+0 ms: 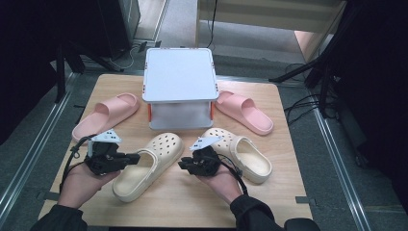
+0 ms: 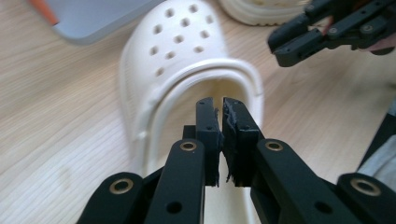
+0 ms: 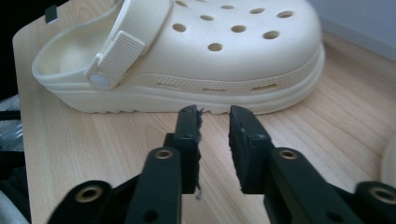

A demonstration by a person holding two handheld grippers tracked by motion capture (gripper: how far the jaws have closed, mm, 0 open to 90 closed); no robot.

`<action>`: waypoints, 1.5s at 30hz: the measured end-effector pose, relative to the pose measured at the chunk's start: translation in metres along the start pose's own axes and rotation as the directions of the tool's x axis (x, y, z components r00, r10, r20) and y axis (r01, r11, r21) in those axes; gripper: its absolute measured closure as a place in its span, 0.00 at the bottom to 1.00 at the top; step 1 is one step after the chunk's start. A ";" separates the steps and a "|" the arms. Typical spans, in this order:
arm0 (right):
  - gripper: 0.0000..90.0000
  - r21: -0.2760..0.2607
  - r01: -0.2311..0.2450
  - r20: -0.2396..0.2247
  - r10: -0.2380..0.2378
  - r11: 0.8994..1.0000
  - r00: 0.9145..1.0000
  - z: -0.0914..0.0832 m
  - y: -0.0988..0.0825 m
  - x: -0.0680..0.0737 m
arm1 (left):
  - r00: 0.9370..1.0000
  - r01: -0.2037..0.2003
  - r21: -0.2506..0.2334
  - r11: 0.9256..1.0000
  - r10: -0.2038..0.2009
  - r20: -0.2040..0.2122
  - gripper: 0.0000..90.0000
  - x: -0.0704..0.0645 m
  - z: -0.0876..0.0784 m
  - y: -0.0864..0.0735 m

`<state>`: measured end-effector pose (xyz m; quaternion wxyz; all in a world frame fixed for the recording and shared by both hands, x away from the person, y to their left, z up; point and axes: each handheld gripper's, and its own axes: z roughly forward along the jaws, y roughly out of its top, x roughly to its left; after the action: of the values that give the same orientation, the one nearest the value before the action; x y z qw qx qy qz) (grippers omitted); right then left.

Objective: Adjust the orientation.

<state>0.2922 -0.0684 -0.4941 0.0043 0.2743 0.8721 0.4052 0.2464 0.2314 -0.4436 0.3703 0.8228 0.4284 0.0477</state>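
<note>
2 pink slides (image 1: 105, 115) (image 1: 244, 112) lie on the wooden surface (image 1: 269, 96), flanking a lidded white storage box (image 1: 179, 86) with orange latches.

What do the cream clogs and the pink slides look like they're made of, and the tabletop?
Cream clogs: likely moulded foam resin, matte; one-piece shell with punched holes and a thick ribbed sole in the right gripper view.
Pink slides: probably similar soft foam, matte, seamless with thick rounded edges.
Tabletop: light wood or wood-look laminate; grain lines show, which one I cannot tell.
</note>
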 end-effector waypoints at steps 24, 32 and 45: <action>1.00 0.048 0.050 -0.008 -0.049 0.998 0.999 0.028 0.009 0.006 | 0.991 0.115 0.031 0.993 -0.112 -0.072 0.93 0.050 0.004 -0.039; 1.00 0.045 0.050 0.003 -0.050 0.998 0.999 0.037 0.011 0.005 | 0.993 0.109 0.065 0.992 -0.106 -0.054 0.95 0.048 0.017 -0.040; 1.00 0.041 0.024 0.048 -0.026 0.999 0.999 0.039 0.013 -0.003 | 0.992 0.126 0.069 0.990 -0.126 -0.004 0.99 0.037 0.023 -0.039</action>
<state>0.3097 -0.0350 -0.5115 0.0249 0.2734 0.8831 0.3806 0.2531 0.2595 -0.4946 0.3443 0.8064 0.4808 0.0091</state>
